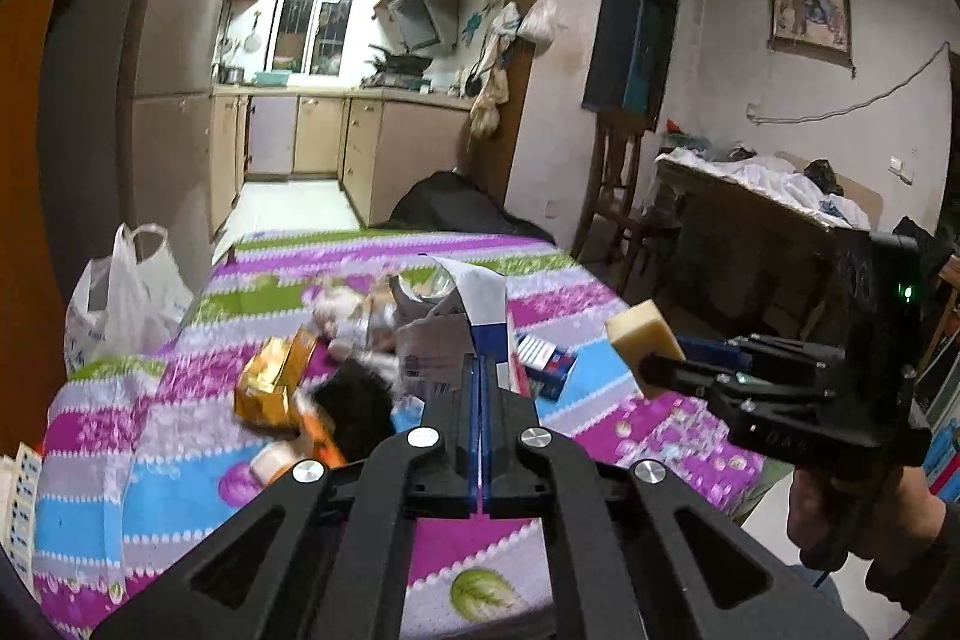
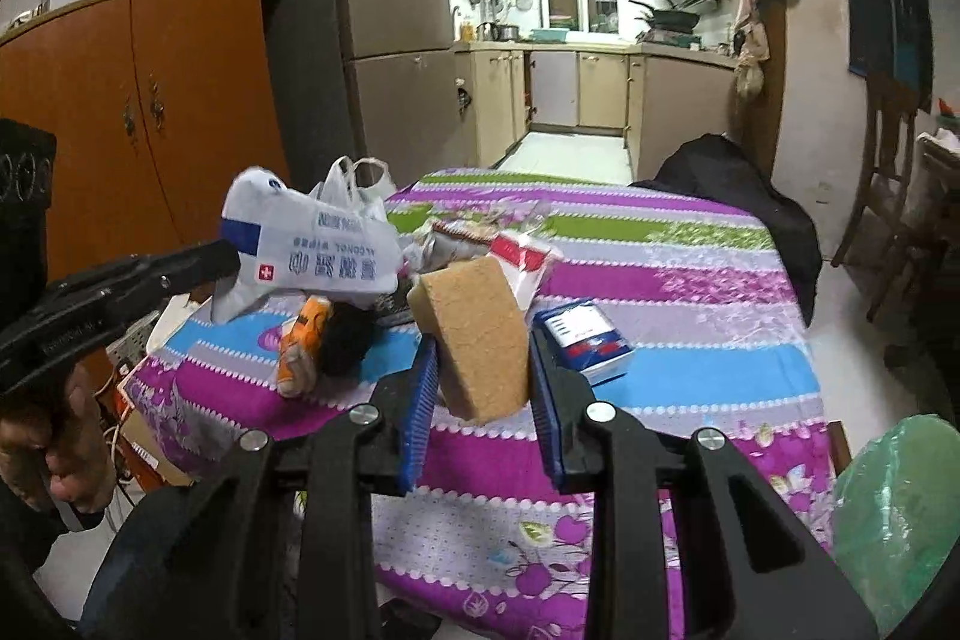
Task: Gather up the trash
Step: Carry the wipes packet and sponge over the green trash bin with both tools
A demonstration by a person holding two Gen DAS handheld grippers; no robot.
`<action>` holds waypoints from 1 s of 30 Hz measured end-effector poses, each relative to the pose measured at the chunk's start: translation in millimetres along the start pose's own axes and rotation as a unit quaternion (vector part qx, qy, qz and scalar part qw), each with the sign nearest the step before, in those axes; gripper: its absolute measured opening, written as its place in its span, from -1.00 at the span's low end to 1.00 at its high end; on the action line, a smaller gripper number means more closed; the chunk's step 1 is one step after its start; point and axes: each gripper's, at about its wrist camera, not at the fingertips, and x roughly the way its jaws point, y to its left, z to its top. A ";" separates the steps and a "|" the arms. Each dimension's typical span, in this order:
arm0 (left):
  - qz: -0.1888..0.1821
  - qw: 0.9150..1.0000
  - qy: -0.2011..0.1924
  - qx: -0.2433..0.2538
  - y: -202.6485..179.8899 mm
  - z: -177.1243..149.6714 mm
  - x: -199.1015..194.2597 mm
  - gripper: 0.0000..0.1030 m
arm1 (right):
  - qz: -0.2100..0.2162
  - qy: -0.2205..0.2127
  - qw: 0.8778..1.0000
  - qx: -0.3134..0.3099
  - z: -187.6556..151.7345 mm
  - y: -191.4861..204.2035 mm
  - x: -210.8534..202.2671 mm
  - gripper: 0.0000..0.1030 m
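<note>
The alcohol-wipes packet hangs clear of the bench, pinched by one end in the left hand-held gripper, whose blue pads are pressed almost flat together on the thin wrapper – a corner grip that suits something limp. The yellow sponge sits wedged between the pads of the right hand-held gripper, jaws partly closed to its width and holding it tilted above the cloth. Both pieces look lifted for carrying off, likely to the white plastic bag standing at ten o'clock off the bench's edge. More litter waits on the striped cloth – an orange wrapper at eleven o'clock from the sponge, a blue-and-white box at three.
</note>
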 end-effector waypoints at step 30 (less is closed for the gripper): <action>-0.218 0.970 -0.029 0.102 -228.6 86.1 58.7 -0.99 | -0.204 -0.018 0.972 0.113 7.1 -165.1 -141.7 -0.46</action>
